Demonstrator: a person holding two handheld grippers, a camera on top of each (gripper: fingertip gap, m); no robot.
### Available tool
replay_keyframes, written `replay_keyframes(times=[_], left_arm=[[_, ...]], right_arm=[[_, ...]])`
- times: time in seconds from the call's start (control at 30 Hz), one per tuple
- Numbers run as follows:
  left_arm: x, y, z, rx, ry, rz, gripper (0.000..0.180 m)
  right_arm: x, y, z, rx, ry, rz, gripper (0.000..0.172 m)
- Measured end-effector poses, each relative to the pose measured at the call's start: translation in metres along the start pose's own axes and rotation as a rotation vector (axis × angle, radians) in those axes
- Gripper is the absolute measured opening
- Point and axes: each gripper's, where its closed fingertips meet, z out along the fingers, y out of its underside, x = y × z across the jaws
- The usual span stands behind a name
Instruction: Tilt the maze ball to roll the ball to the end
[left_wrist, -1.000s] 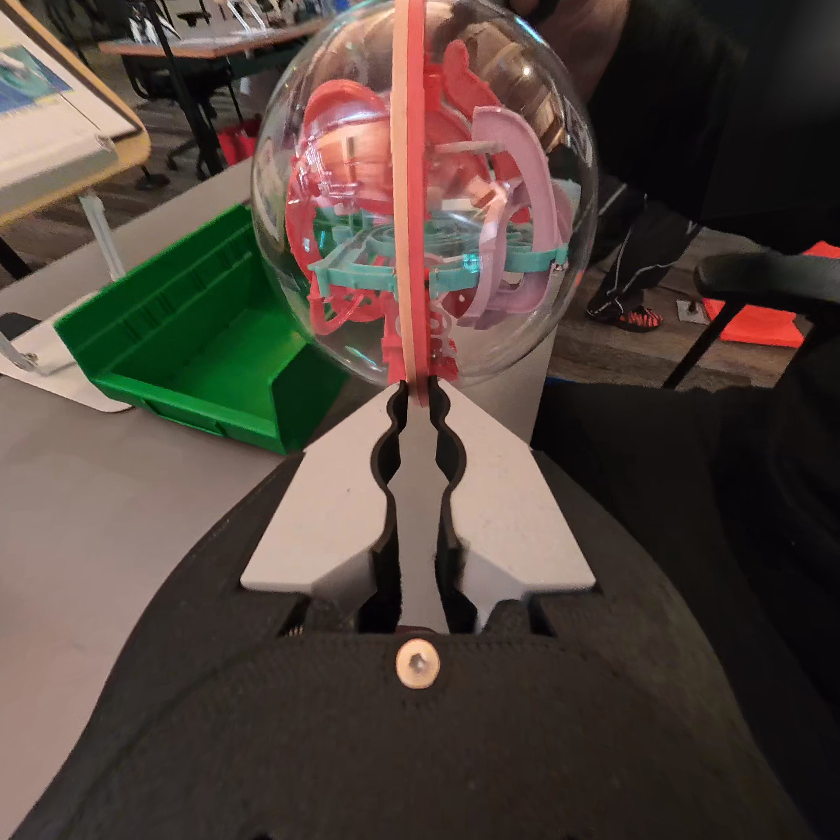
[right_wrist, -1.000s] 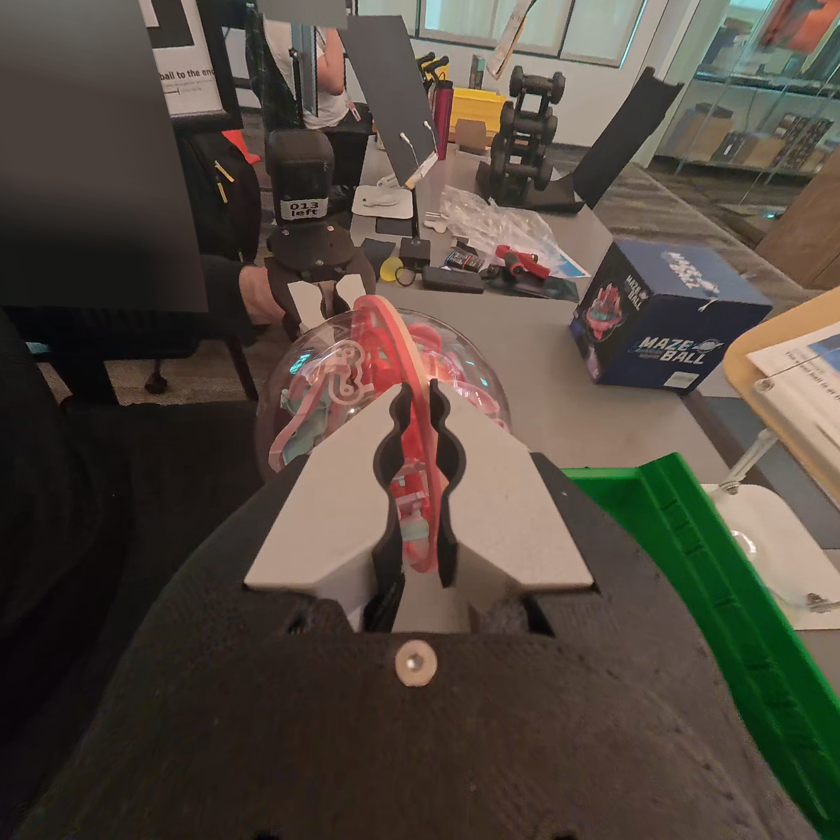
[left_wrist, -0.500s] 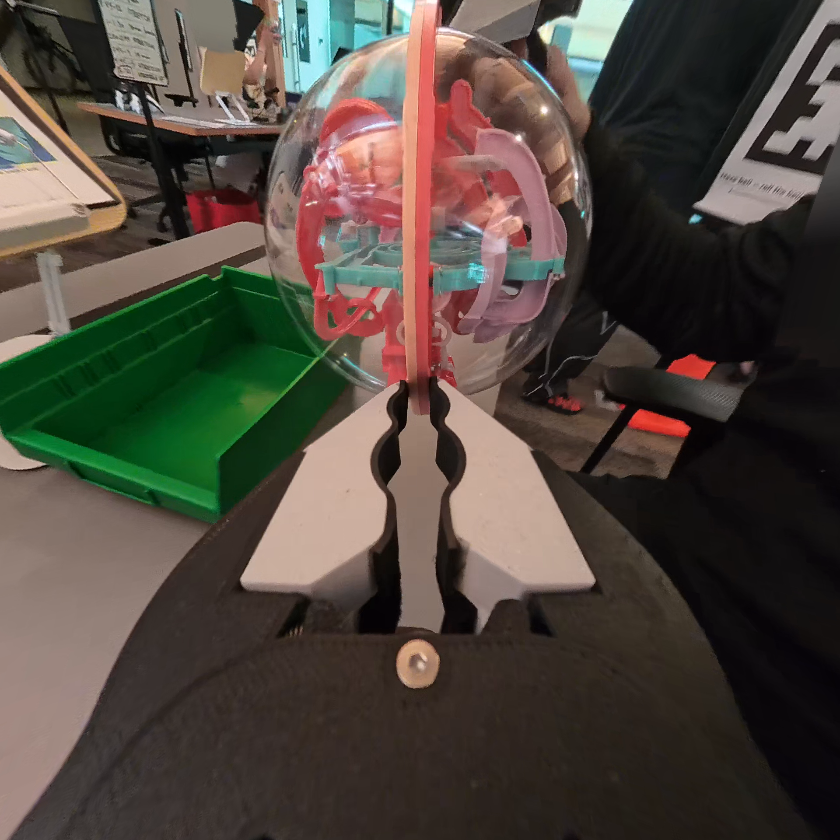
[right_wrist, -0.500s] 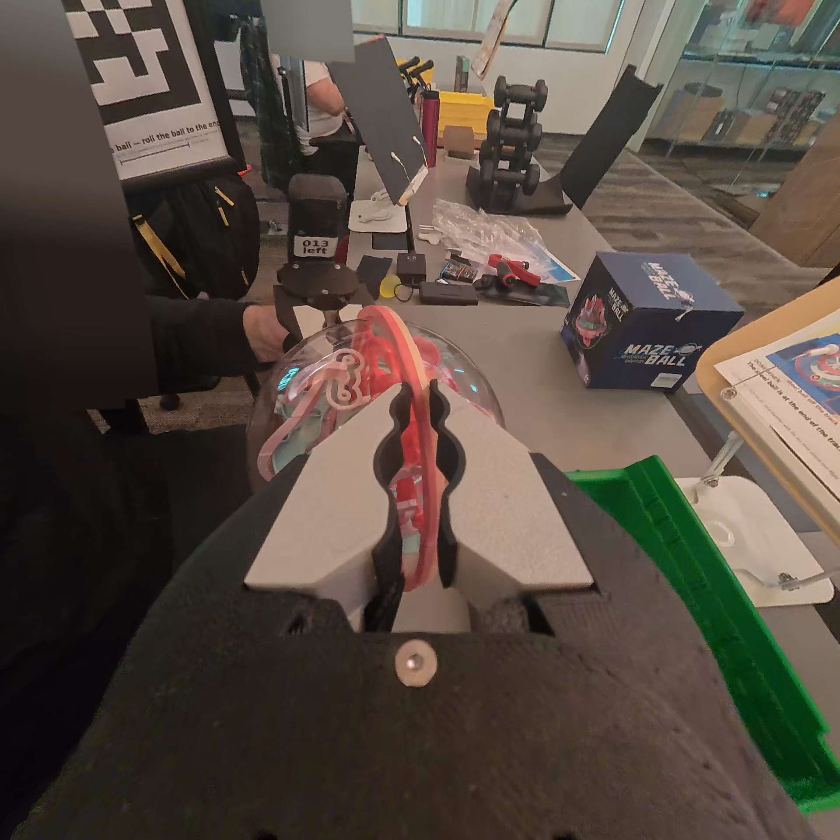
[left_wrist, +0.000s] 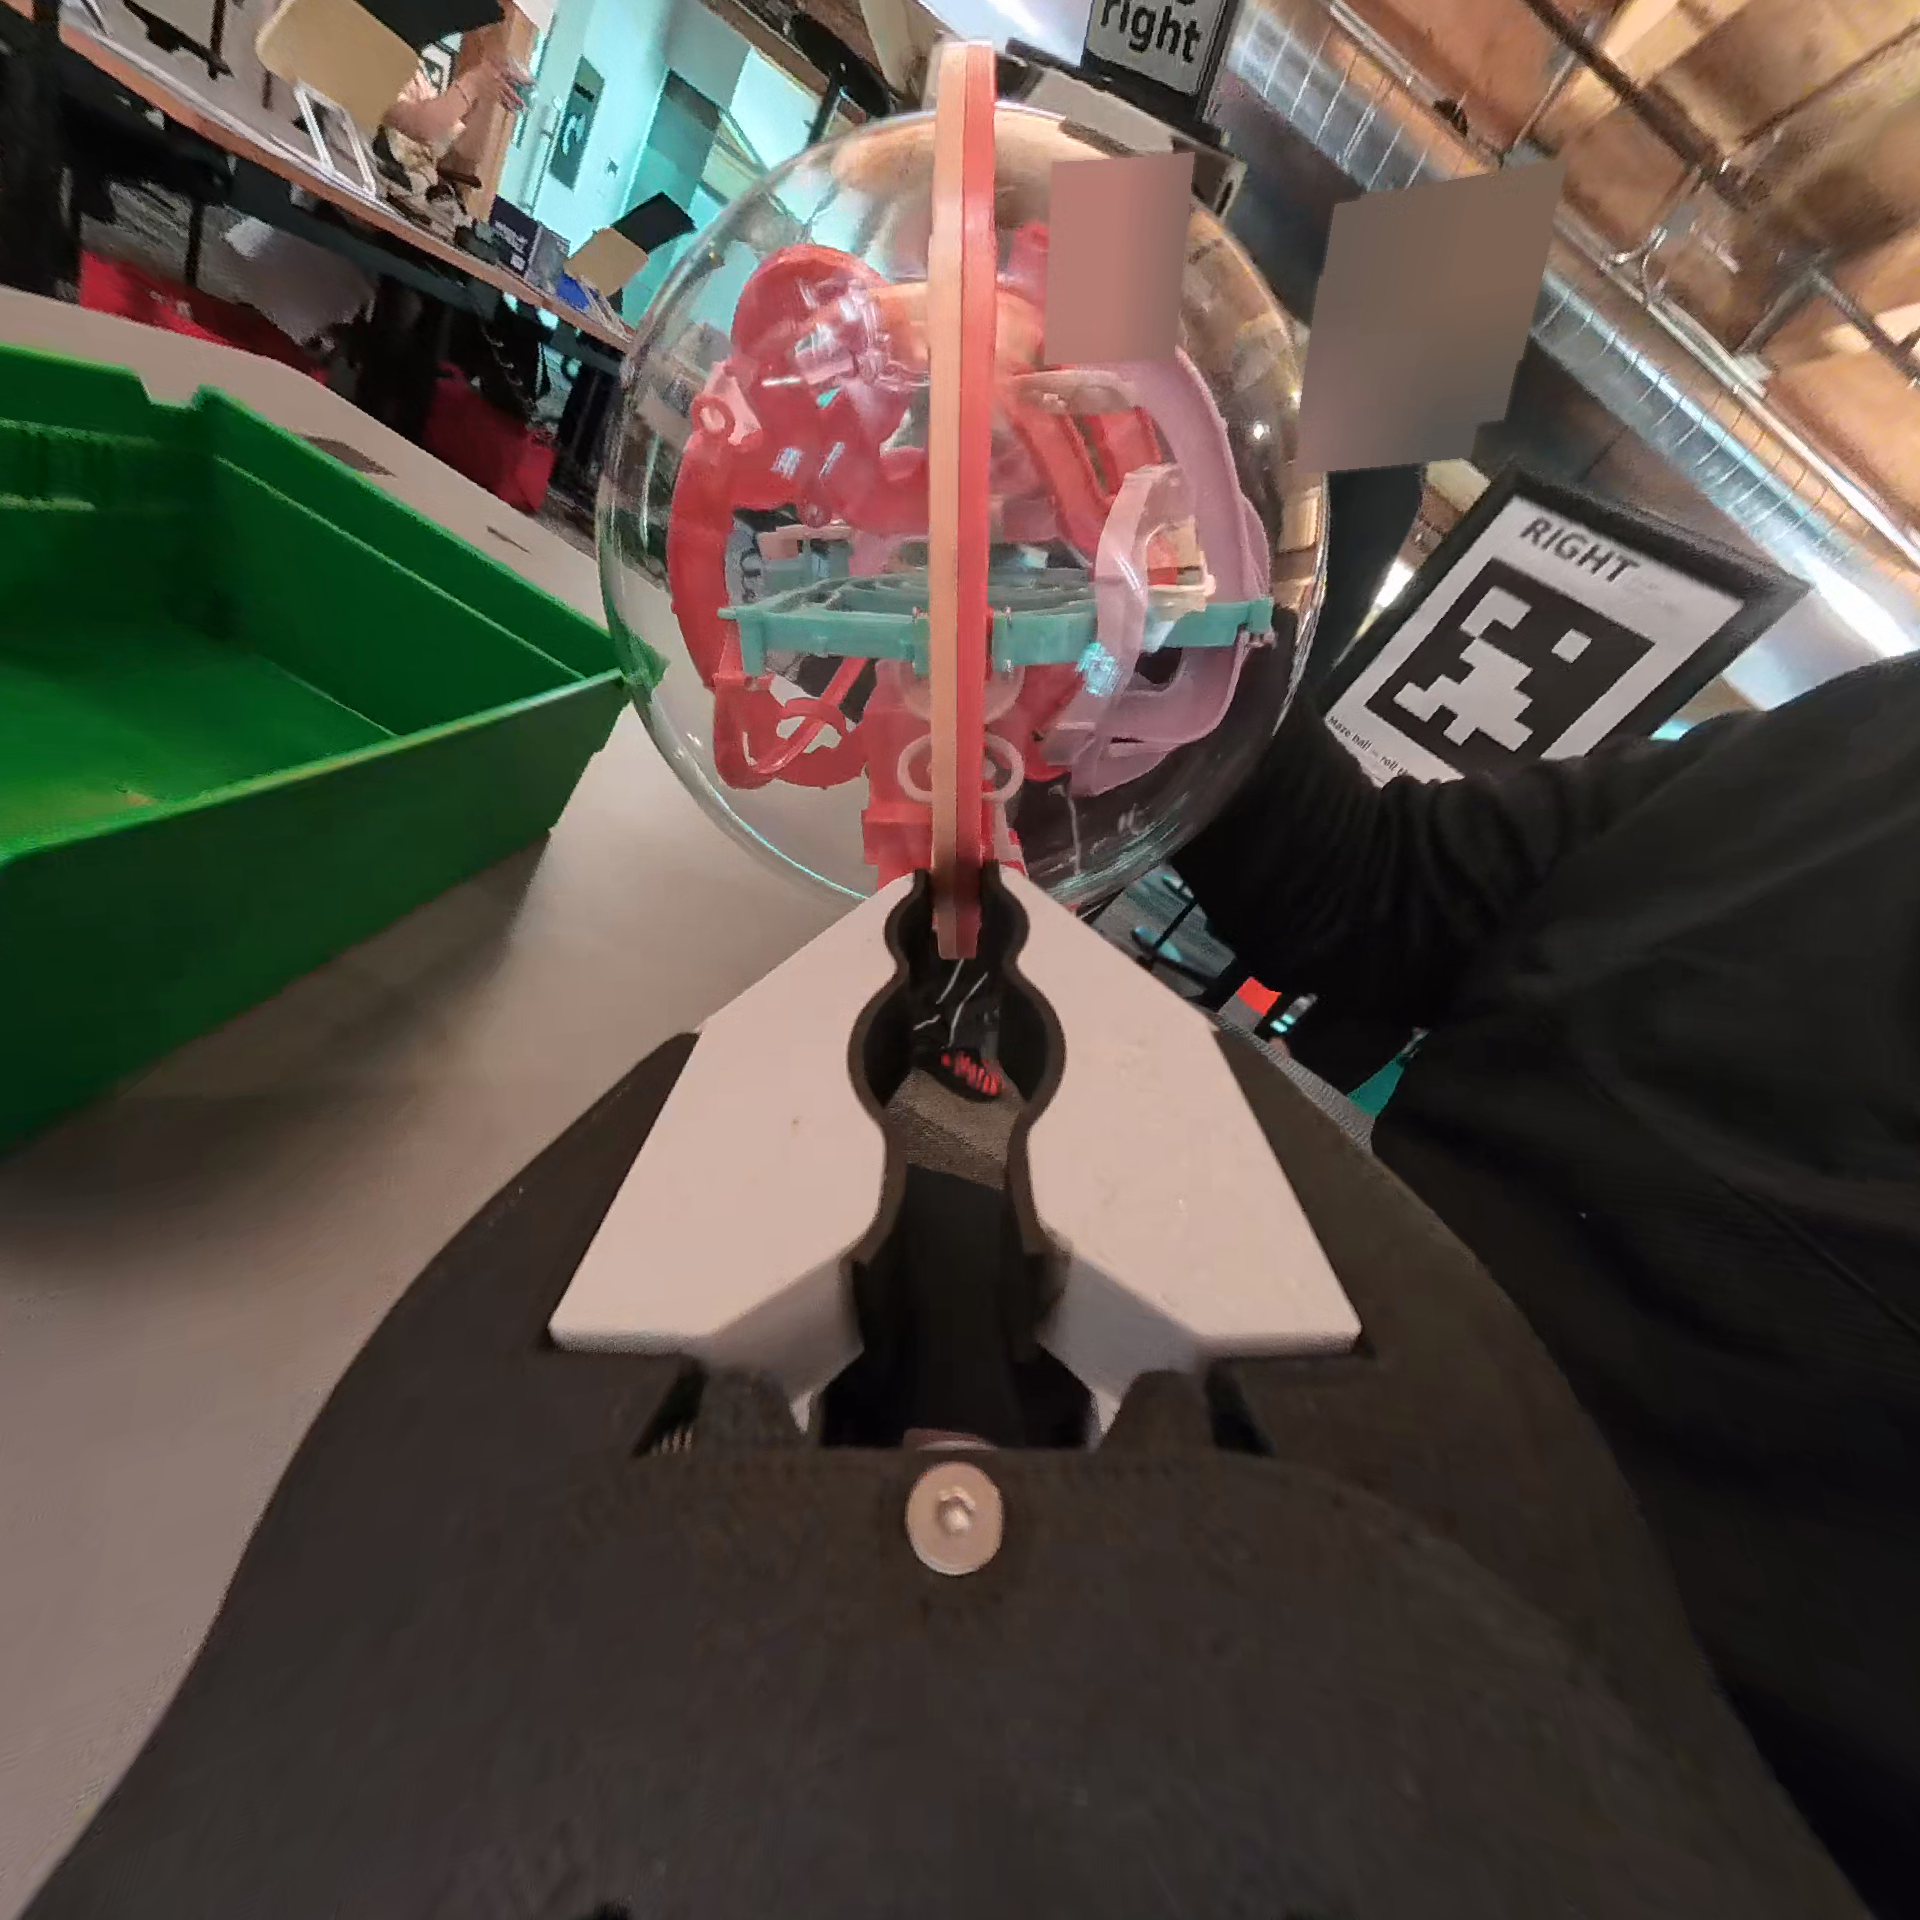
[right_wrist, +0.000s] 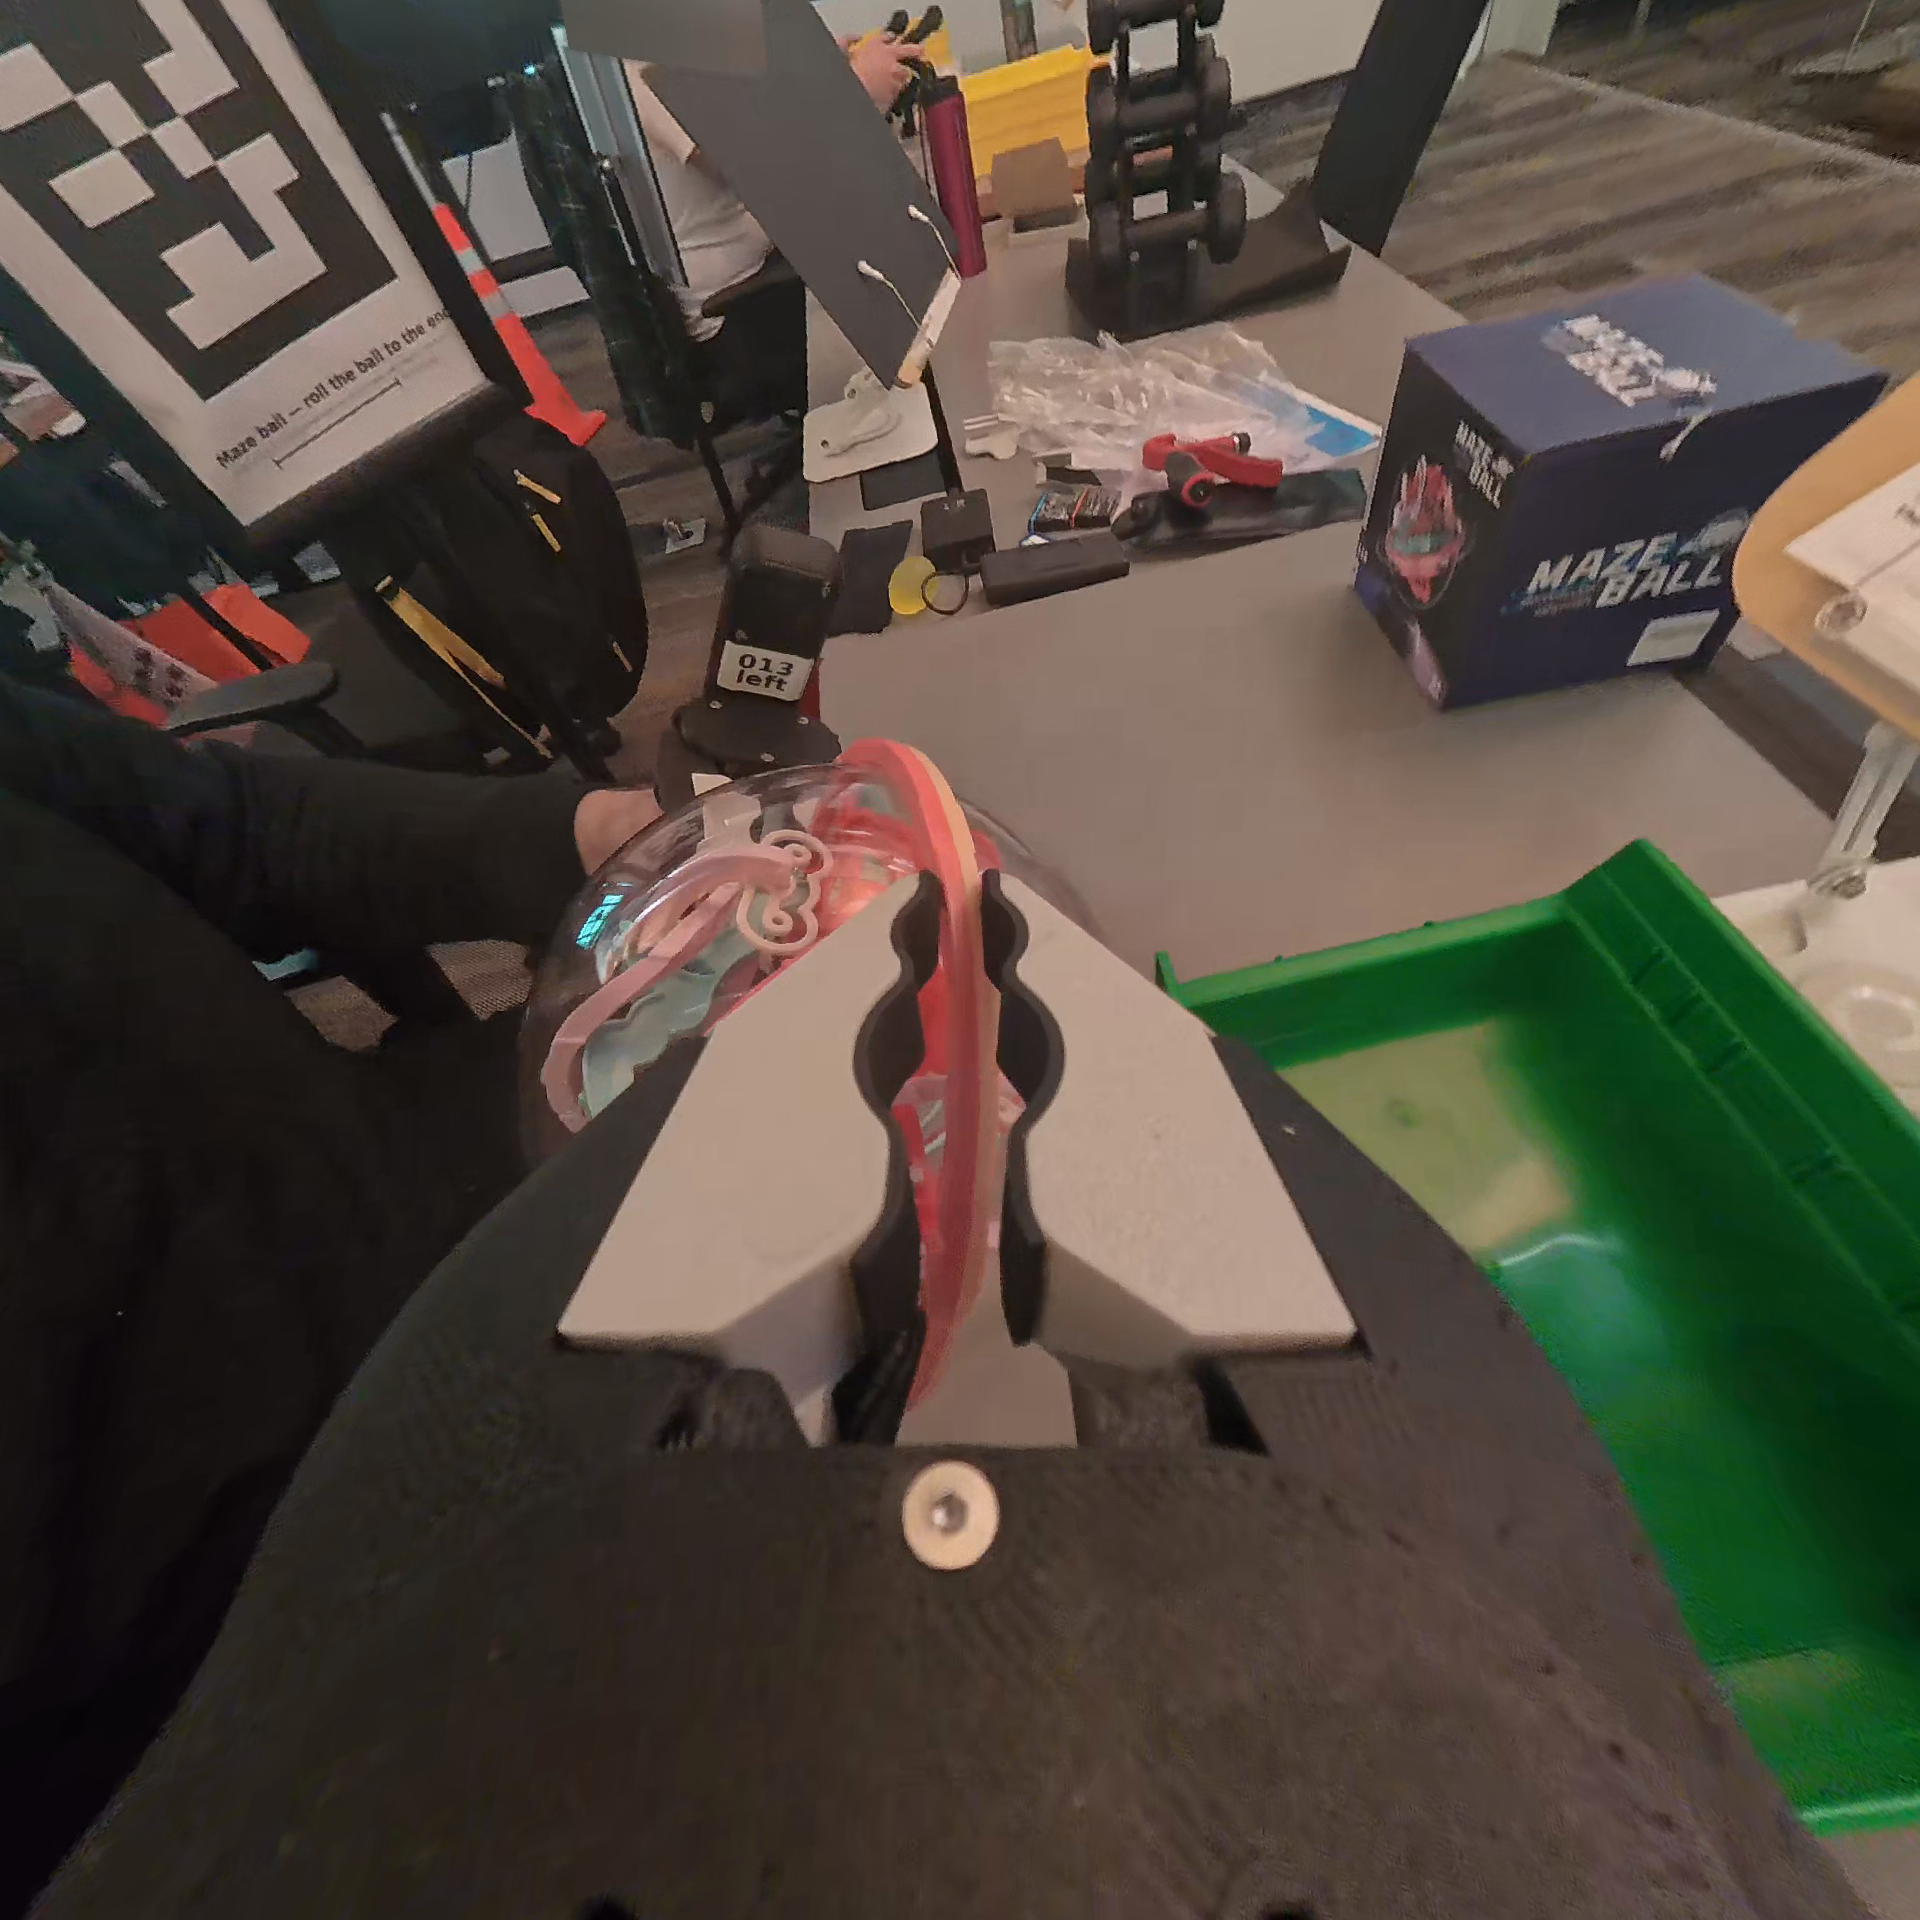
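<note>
Both grippers pinch the red equator rim (left_wrist: 961, 520) of the maze ball (left_wrist: 1195, 499), the left gripper (left_wrist: 958, 909) at its tip and the right gripper (right_wrist: 958, 935) with the rim deeper between its fingers, so the clear sphere hangs off the grey table (right_wrist: 1195, 727) near its edge. Tilting looks under way, though the small ball inside cannot be made out (so progress along the track is unclear). Beyond, the green bin (right_wrist: 1662, 1039) stands just beside the sphere and a blue box (right_wrist: 1579, 499) sits well apart, leaving open room above.
</note>
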Motion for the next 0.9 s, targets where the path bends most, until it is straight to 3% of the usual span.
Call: replay_keyframes(times=[0.37,0.9], left_arm=[[0.004,0.021,0.016,0.108,0.094,-0.245,0.006],[-0.016,0.067,0.031,0.073,0.060,-0.460,0.006]], right_arm=[[0.027,0.029,0.009,-0.033,-0.015,0.172,0.006],[0.047,0.094,0.011,-0.057,-0.001,0.339,0.006]])
